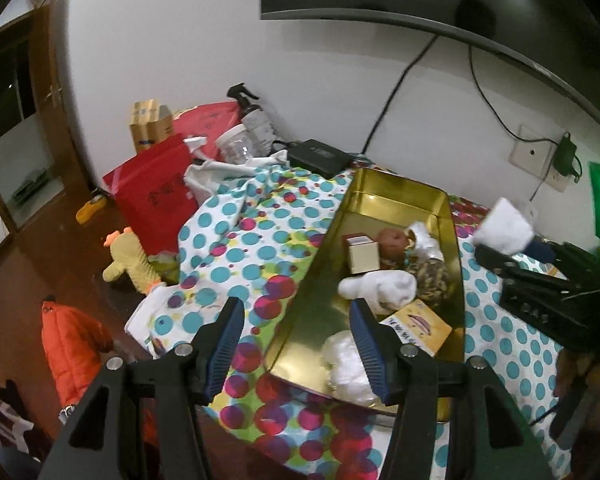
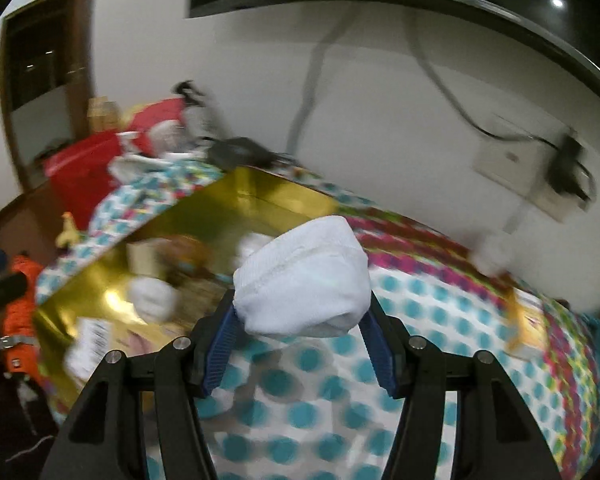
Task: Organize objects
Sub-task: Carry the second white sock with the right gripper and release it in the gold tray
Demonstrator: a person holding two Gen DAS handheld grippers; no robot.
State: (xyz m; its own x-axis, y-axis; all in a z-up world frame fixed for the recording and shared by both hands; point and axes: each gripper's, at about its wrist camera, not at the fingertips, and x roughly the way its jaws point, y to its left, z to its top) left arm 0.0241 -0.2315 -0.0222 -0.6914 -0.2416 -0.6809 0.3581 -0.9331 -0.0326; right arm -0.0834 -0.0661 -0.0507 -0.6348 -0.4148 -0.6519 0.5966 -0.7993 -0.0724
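A gold metal tin (image 1: 380, 196) lies on a polka-dot cloth (image 1: 252, 240). It holds a small gold box (image 1: 363, 254), a doll (image 1: 396, 242), a rolled white sock (image 1: 380, 286), a yellow card box (image 1: 418, 326) and white wadding (image 1: 346, 364). My left gripper (image 1: 298, 324) is open and empty above the tin's near left corner. My right gripper (image 2: 300, 320) is shut on a rolled white sock (image 2: 304, 276), held above the cloth just right of the tin (image 2: 220, 208). It also shows in the left wrist view (image 1: 504, 230), at the right.
Red bags (image 1: 152, 192), a cardboard box (image 1: 150, 124), a spray bottle (image 1: 254, 116), a clear jar (image 1: 236, 144) and a black device (image 1: 320, 154) stand at the back. A yellow plush duck (image 1: 130, 260) and an orange jacket (image 1: 74, 344) lie left. Cables hang to a wall socket (image 1: 540, 156).
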